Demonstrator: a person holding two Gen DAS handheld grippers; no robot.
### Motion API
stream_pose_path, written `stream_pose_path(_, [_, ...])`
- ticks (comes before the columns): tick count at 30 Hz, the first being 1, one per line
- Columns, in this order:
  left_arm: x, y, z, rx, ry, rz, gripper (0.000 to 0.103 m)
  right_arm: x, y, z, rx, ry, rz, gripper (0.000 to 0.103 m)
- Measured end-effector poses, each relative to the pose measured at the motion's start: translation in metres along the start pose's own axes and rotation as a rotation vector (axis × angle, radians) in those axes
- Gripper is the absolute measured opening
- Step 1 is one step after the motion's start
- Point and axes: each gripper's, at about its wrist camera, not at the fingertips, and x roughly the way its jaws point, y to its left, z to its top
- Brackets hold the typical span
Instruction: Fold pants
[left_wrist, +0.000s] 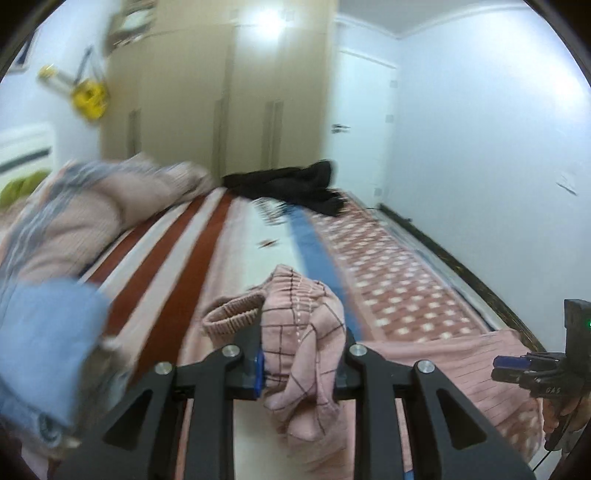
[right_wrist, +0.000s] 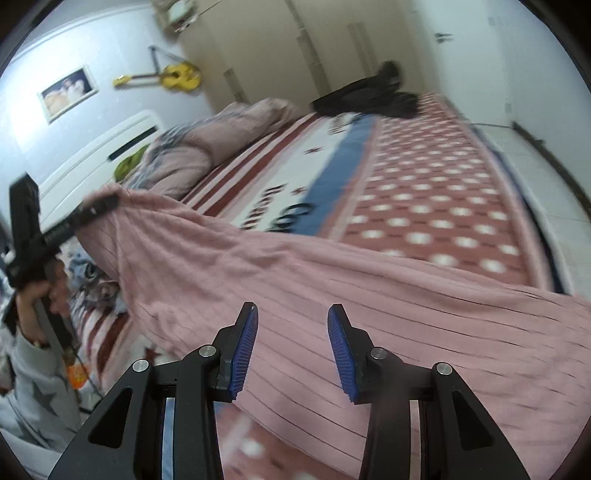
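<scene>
left gripper (left_wrist: 303, 365) clenched on pants (left_wrist: 299, 332), lifted over bed (left_wrist: 399, 266). right gripper (right_wrist: 291, 347) released, above the cloth. risked a slipped bunch and crooked fold, with only one end held.

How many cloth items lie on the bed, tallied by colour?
Pink checked pants: 1
Black garment: 1
Pink-grey quilt: 1
Light blue cloth: 1
Total: 4

You see a bright room, with white glare on the wardrobe (left_wrist: 273, 22). Both pictures bend round at their dark corners. The bed (right_wrist: 424, 206) and the wall (left_wrist: 480, 129) look smeared and blurry.
</scene>
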Motion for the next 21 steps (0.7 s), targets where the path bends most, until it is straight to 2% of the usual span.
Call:
stream_pose_path(3, [0.012,-0.054,0.013,0.065,-0.004,-0.073,0.02,-0.034,-0.03,-0.013,0.005,-0.028,-0.084,0.034])
stream_pose_path(7, [0.039,-0.128,0.008,0.137,0.031,-0.173,0.02,-0.074,-0.073,-0.033,0.087,-0.057,-0.122,0.035])
stream_pose_path(10, [0.065,-0.184,-0.012,0.183,0.097,-0.256,0.02,-0.094,-0.098,-0.05,0.122,-0.067,-0.152,0.035])
stream_pose_path(12, [0.087,-0.216,-0.037,0.215,0.175,-0.317,0.02,-0.103,-0.114,-0.06,0.143,-0.066,-0.168,0.035])
stream_pose_path(17, [0.118,-0.27,-0.087,0.318,0.294,-0.337,0.021,-0.116,-0.143,-0.076,0.187,-0.062,-0.183,0.035])
stream_pose_path(20, [0.135,-0.282,-0.103,0.355,0.369,-0.315,0.029,-0.12,-0.15,-0.081,0.196,-0.064,-0.184,0.035])
stream_pose_path(21, [0.137,-0.28,-0.106,0.362,0.377,-0.314,0.035,-0.121,-0.151,-0.082,0.195,-0.065,-0.186,0.035])
